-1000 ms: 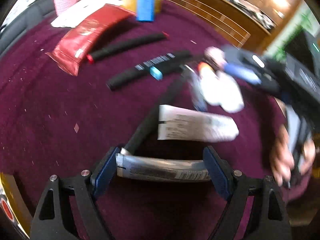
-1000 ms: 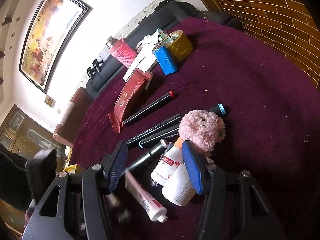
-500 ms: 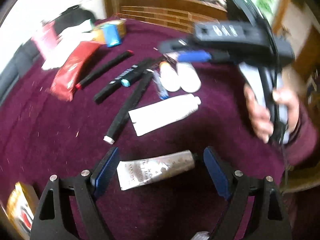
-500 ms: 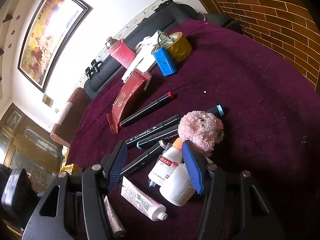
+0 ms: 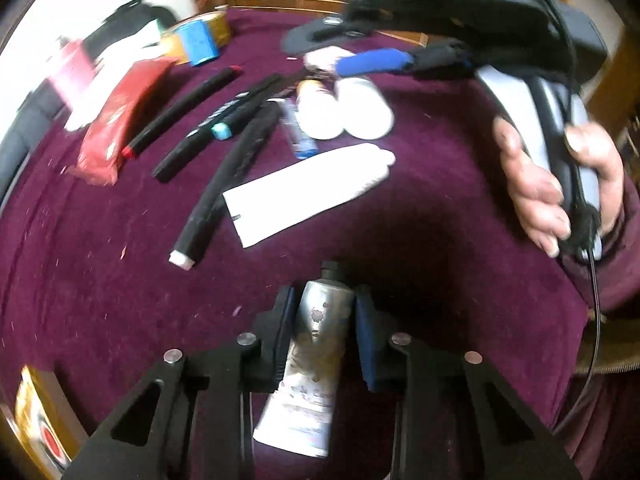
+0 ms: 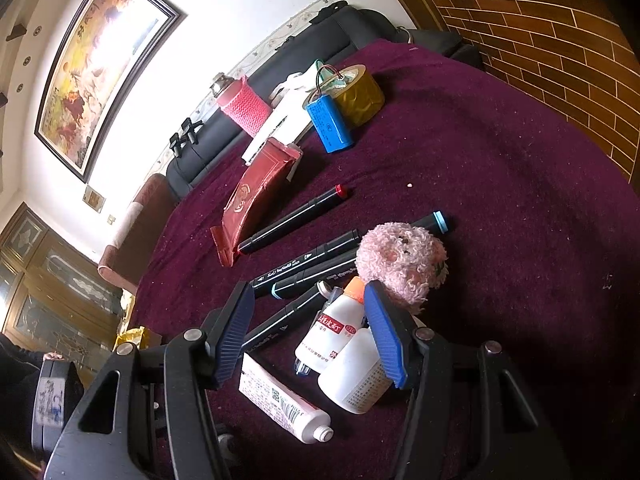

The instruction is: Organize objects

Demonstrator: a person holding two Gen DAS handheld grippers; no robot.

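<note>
My left gripper (image 5: 323,320) is shut on a silver cream tube (image 5: 312,364), its black cap pointing away from me, just above the purple tablecloth. A white tube (image 5: 308,188) lies ahead of it, and shows in the right wrist view (image 6: 280,404). My right gripper (image 6: 308,332) is open and empty, hovering over two white bottles (image 6: 340,348) next to a pink plush ball (image 6: 400,260). It shows in the left wrist view (image 5: 372,60). Black markers (image 6: 296,216) lie in a row.
A red pouch (image 6: 256,192), a blue battery pack (image 6: 328,120), a yellow tape roll (image 6: 360,92) and a pink-sleeved bottle (image 6: 244,108) sit at the table's far side. A black sofa (image 6: 280,60) stands behind. A yellow box (image 5: 40,420) lies at the near left edge.
My left gripper has closed on the silver tube, which has turned from crosswise to lengthwise between the fingers. The right gripper has stayed open over the bottles.
</note>
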